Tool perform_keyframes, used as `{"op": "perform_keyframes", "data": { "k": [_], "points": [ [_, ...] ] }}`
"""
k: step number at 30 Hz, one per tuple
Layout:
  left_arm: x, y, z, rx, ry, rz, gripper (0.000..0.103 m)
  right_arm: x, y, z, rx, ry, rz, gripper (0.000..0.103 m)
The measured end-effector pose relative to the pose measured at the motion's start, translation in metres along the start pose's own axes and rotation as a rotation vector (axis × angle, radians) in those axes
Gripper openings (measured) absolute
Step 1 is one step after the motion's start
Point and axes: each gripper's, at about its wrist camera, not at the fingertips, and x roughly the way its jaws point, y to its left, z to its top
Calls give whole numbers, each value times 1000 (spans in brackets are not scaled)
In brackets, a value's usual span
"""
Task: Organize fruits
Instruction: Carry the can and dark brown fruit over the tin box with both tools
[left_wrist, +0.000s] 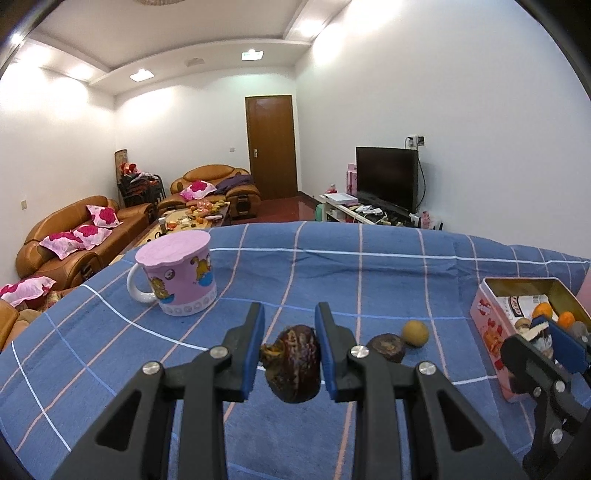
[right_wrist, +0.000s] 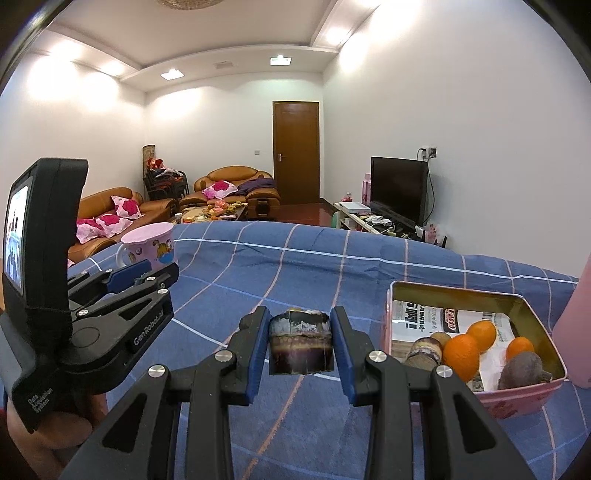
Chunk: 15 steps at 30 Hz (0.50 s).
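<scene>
My left gripper (left_wrist: 290, 325) is shut on a dark brown wrinkled fruit (left_wrist: 293, 363) and holds it over the blue checked cloth (left_wrist: 369, 280). Just right of it on the cloth lie a dark round fruit (left_wrist: 387, 347) and a small yellow-brown fruit (left_wrist: 415, 333). My right gripper (right_wrist: 300, 326) is shut on a dark purple cut cane piece (right_wrist: 301, 343), left of the pink tin box (right_wrist: 524, 400). The tin holds oranges (right_wrist: 461, 354), a dark root-like fruit (right_wrist: 522, 371) and another cane piece (right_wrist: 424, 352). The tin (left_wrist: 491, 332) and right gripper (left_wrist: 543, 332) also show in the left wrist view.
A pink lidded cartoon mug (left_wrist: 177, 273) stands on the cloth at the back left. A pink object (right_wrist: 576, 332) stands right of the tin. The left gripper's body (right_wrist: 92, 314) is at the left in the right wrist view. Sofas, a coffee table and a TV lie beyond.
</scene>
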Motion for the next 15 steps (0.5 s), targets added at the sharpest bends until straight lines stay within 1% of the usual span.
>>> {"op": "perform_keyframes", "data": {
  "k": [15],
  "points": [
    [-14, -25, -4, 31, -5, -27, 30, -13, -16, -7, 14, 7, -31, 36]
  ]
}}
